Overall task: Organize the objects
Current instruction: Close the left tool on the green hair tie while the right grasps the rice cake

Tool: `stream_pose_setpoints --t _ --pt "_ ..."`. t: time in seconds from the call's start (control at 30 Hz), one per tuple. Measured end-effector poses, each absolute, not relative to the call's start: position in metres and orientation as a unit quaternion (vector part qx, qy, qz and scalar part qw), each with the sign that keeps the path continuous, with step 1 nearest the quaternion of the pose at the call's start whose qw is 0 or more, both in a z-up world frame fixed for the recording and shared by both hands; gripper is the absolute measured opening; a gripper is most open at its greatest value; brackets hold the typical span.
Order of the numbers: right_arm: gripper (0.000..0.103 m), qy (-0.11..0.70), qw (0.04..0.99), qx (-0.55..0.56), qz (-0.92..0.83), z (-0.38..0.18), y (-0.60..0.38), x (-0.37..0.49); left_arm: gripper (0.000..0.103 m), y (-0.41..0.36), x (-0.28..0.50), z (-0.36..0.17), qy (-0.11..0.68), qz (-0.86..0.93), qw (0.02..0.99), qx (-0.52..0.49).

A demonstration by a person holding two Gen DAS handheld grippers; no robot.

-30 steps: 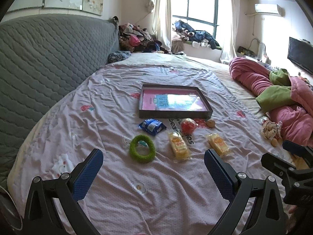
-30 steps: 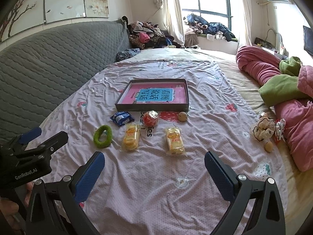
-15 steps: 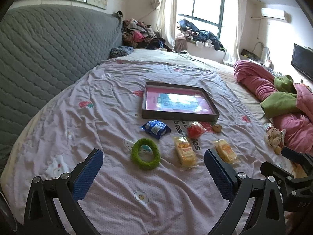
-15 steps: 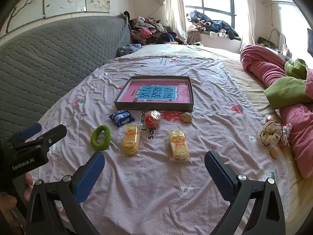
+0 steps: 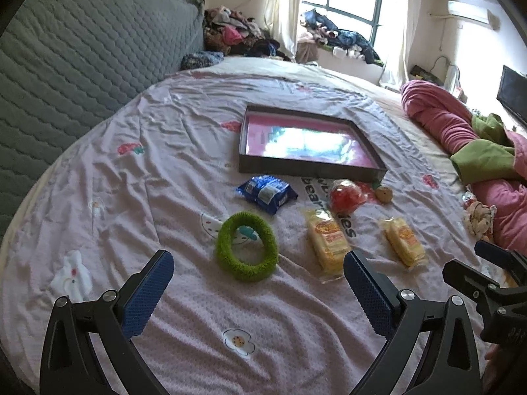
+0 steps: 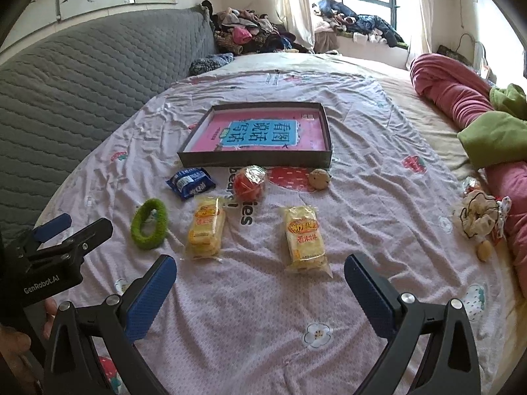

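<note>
A dark shallow tray (image 5: 250,168) (image 6: 257,158) with a pink book in it lies mid-bed. In front of it lie a blue snack packet (image 5: 267,193) (image 6: 191,182), a red wrapped ball (image 5: 346,196) (image 6: 249,184), a small tan ball (image 5: 383,194) (image 6: 318,178), a green fuzzy ring (image 5: 246,250) (image 6: 149,223) and two yellow cracker packs (image 5: 327,243) (image 5: 402,241) (image 6: 206,228) (image 6: 304,238). My left gripper (image 5: 260,293) is open and empty, just short of the ring. My right gripper (image 6: 260,293) is open and empty, short of the right cracker pack.
The pink printed bedsheet (image 6: 263,312) covers the bed. A grey quilted headboard (image 5: 66,65) runs along the left. Pink and green quilts (image 6: 477,125) and a small plush toy (image 6: 477,219) lie at the right. Clothes are piled by the window (image 5: 237,33).
Both grippers have moved forward and lower toward the row of objects, which now look larger and nearer. Both stay open. Nothing on the bed has moved.
</note>
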State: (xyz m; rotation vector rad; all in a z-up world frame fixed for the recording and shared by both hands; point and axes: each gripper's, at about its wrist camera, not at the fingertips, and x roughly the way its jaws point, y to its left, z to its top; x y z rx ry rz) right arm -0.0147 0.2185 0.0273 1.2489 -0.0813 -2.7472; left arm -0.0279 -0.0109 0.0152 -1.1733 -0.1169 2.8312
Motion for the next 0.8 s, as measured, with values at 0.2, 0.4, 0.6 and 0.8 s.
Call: stream_pose_setpoints --t 0.2,0.4,0.6,0.8 --pt "0.103 -0.031 0.064 0.427 -0.901 0.011 0.220 -0.029 0.103 -0.015 -0.044 -0.004 -0.044 0.914 0.030 -0.402" --pt "0.103 -0.038 0.061 0.440 -0.895 -0.006 0.224 -0.043 0.103 -0.020 -0.056 -0.023 -0.046 0.907 0.021 -0.418" --pt "0.103 -0.041 0.059 0.451 -0.890 -0.020 0.228 -0.054 0.103 -0.018 -0.069 -0.037 -0.043 0.902 0.019 -0.430" --pt "0.103 -0.045 0.047 0.458 -0.886 -0.032 0.234 -0.066 0.103 -0.015 -0.083 -0.050 -0.040 0.898 0.018 -0.438"
